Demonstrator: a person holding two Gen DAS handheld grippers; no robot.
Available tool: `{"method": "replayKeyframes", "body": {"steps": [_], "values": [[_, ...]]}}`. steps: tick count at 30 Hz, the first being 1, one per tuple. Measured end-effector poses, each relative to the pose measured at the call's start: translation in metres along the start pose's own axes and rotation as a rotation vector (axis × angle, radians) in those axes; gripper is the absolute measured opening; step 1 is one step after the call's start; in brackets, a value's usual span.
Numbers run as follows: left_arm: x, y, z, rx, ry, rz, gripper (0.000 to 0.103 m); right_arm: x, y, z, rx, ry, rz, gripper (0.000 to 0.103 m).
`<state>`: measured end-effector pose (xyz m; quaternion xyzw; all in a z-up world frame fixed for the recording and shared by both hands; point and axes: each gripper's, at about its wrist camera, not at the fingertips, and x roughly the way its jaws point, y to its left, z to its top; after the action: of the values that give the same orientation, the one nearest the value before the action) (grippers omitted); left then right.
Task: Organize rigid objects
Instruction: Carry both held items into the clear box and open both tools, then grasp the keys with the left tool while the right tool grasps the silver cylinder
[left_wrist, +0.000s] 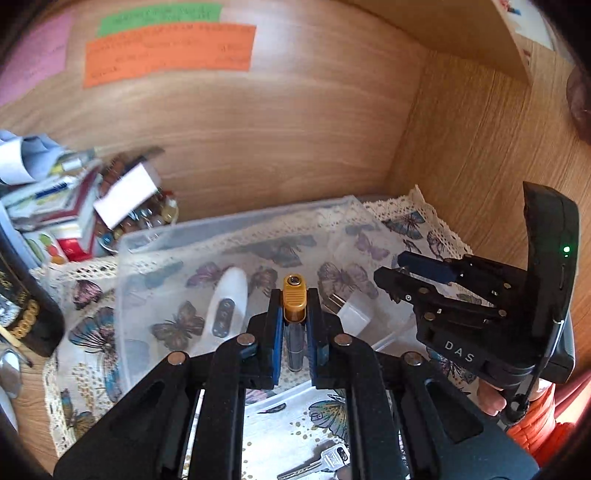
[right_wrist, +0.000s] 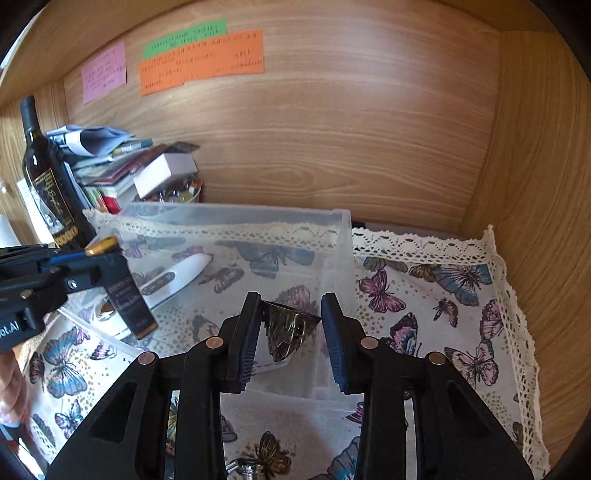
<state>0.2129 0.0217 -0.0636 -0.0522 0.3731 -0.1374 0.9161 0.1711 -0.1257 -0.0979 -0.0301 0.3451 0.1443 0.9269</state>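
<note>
Wooden alcove (right_wrist: 332, 129), butterfly cloth (right_wrist: 443, 295), clear plastic bin (right_wrist: 236, 218)

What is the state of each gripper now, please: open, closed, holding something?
Left gripper: closed on the gold-capped marker.
Right gripper: open, fingers either side of a shiny metal piece, not clamping it.

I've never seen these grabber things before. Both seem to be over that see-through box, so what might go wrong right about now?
1. The left gripper pinches only the gold-capped end of a slim bottle, which hangs tilted over the clear plastic box; it might slip out.
2. The right gripper is open around a shiny metal piece that touches one pad at most; it could drop.
3. The grippers are close and might bump.
</note>
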Motion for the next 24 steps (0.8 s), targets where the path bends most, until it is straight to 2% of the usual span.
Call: {"method": "replayKeyframes", "body": {"steps": [5, 10, 13, 15, 20, 24], "values": [[0.014, 0.007, -0.003, -0.026, 0.054, 0.005, 0.010, 0.007, 0.003, -0.001, -0.017, 0.021, -0.005, 0.031], [0.020, 0.014, -0.004, -0.046, 0.063, 0.072, 0.011, 0.010, 0.004, -0.002, -0.024, 0.033, -0.001, 0.031], [0.018, 0.019, -0.004, -0.046, 0.060, 0.121, 0.016, 0.008, 0.005, -0.001, -0.026, 0.030, -0.005, 0.031], [0.016, 0.024, -0.005, -0.049, 0.054, 0.154, 0.029, 0.006, 0.005, 0.000, -0.024, 0.026, -0.003, 0.031], [0.006, 0.030, -0.006, -0.046, 0.028, 0.220, 0.041, -0.005, 0.005, 0.000, -0.024, 0.000, -0.009, 0.043], [-0.007, 0.028, -0.007, -0.027, -0.015, 0.269, 0.062, -0.017, 0.005, 0.001, -0.027, -0.028, -0.007, 0.048]]}}
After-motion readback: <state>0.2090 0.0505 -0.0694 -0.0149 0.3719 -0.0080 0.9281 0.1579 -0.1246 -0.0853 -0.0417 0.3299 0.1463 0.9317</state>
